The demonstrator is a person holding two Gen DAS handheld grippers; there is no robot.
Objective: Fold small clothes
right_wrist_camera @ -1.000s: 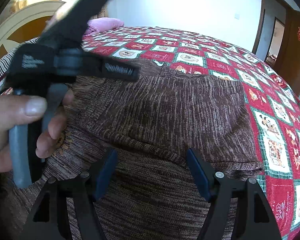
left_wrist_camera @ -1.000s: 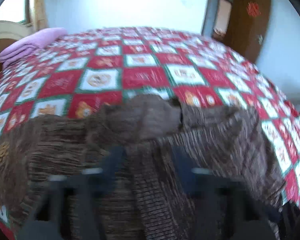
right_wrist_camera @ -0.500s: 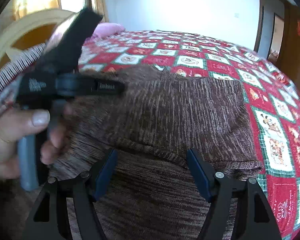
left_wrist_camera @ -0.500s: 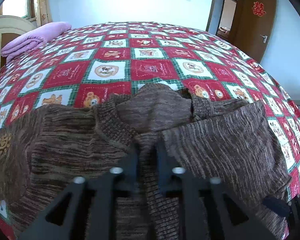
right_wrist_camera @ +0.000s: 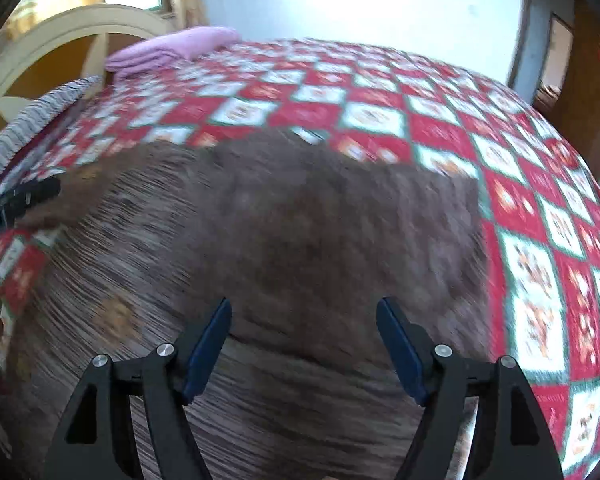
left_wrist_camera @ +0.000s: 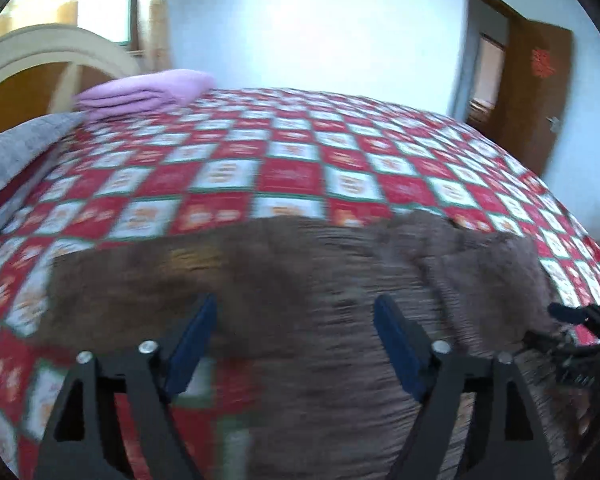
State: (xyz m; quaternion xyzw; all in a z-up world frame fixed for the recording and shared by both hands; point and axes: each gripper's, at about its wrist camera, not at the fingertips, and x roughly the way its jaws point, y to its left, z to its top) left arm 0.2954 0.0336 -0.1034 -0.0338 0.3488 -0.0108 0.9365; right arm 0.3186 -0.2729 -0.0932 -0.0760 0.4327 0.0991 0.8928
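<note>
brown sweater (left_wrist_camera: 320, 280) on bed (left_wrist_camera: 292, 176): soft, floppy (take an edge) | left gripper (left_wrist_camera: 294, 344): fingers just spread, nothing between | right gripper (right_wrist_camera: 304, 348): fingers spread, empty

Door (left_wrist_camera: 538, 92): bore a red paper sign (left_wrist_camera: 543, 62) on its upper panel, too blurred to read.
Bedspread (left_wrist_camera: 292, 168): carried small printed figures in its white squares, below the door, with no lettering legible.
Readable text: none.
</note>
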